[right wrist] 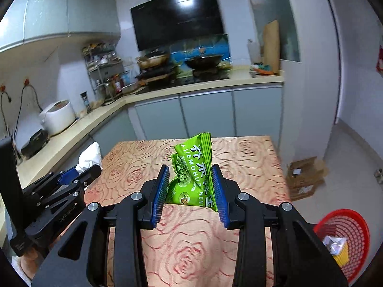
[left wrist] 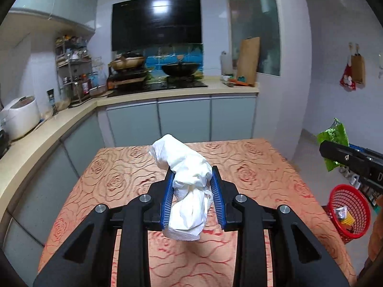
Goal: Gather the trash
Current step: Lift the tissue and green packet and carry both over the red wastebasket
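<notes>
We're holding 2 bits of trash at once here. The left gripper [left wrist: 192, 179] is squeezing its blue pads narrowly onto a crumpled white tissue wad [left wrist: 185, 186], which is hanging clear above the rose-patterned table [left wrist: 258, 165]. The right gripper [right wrist: 190, 183] is doing the same, jaws only slightly apart and pinching a green snack packet [right wrist: 192, 179] (crinkled, standing up between the pads). The red basket [right wrist: 352, 224] is sitting off the table's right side with some scraps in it.

Left tool [left wrist: 192, 186] and right tool [right wrist: 190, 186] both tilt downward, blue pads clamped, side by side
</notes>
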Tool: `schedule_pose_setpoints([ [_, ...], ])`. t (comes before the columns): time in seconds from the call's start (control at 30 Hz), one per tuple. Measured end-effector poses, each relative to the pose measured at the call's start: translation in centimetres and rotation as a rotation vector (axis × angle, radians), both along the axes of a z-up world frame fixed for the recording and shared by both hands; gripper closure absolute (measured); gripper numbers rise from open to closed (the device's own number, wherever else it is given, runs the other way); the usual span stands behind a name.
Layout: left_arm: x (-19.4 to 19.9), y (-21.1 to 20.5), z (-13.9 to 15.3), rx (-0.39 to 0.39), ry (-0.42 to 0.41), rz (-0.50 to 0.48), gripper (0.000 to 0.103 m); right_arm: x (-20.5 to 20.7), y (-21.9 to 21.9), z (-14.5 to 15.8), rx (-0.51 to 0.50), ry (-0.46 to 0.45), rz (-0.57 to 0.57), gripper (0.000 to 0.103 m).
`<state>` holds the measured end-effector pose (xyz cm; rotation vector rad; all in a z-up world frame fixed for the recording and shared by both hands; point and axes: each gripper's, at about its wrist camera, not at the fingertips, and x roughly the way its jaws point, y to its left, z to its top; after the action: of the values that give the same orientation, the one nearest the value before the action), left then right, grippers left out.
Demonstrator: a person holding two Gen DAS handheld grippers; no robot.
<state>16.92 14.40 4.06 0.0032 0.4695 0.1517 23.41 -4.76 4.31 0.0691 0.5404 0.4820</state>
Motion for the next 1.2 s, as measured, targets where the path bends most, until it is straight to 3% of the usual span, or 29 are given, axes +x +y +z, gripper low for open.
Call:
schedule_pose_setpoints([
  [0.4,1.1,-7.7,0.5,0.025,-0.009,-0.154,0.074,-1.6,-8.6,0.4,0.015,-0.020,-0.167,0.067],
  [0.77,2.0,-14.6,-0.7,0.018,0.023,-0.303,0.074,-3.4,-15.6,-0.5,0.017,-0.006,-0.314,0.067],
  [0.97,3.0,-19.1,-1.7,-0.005,0.047,-0.405,0.074,-4.1,-19.6,-1.8,0.009,0.023,-0.399,0.067],
  [1.2,5.2,-24.0,-4.1,-0.076,0.120,-0.533,0.074,-4.0,-23.5,-5.1,-0.007,0.118,-0.469,0.067],
])
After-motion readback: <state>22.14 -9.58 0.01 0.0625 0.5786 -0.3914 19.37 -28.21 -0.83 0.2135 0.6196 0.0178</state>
